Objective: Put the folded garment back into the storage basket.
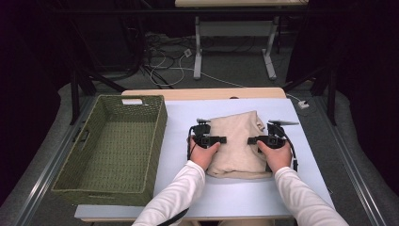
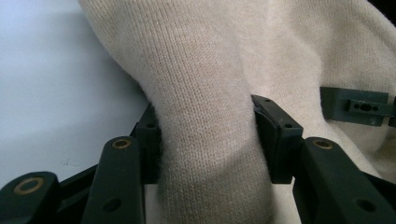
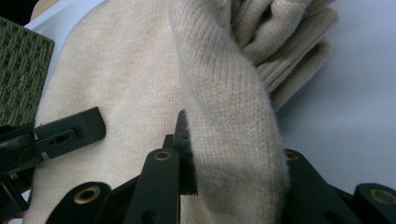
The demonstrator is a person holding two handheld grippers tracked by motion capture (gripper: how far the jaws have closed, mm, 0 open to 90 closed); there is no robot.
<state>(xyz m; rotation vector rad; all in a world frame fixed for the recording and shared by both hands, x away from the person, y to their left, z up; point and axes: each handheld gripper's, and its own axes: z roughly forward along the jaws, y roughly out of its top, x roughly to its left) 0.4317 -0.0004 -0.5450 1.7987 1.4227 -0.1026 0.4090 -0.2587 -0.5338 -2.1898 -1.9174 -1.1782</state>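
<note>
A folded beige knit sweater [image 1: 237, 143] lies in the middle of the white table [image 1: 188, 122]. My left gripper [image 1: 217, 140] pinches its left edge, and the left gripper view shows a thick fold of the sweater [image 2: 205, 116] squeezed between both jaws. My right gripper [image 1: 256, 140] is shut on the right edge; a fold of the sweater [image 3: 229, 130] stands between its jaws in the right gripper view. The left gripper [image 3: 70, 130] also appears there, resting across the cloth. The right gripper [image 2: 359, 106] shows far off in the left gripper view.
A green woven basket [image 1: 110, 146] with nothing in it stands on the left side of the table, close to the sweater; its corner [image 3: 21, 79] appears in the right gripper view. Behind the table are a desk frame [image 1: 233, 42] and cables on the floor.
</note>
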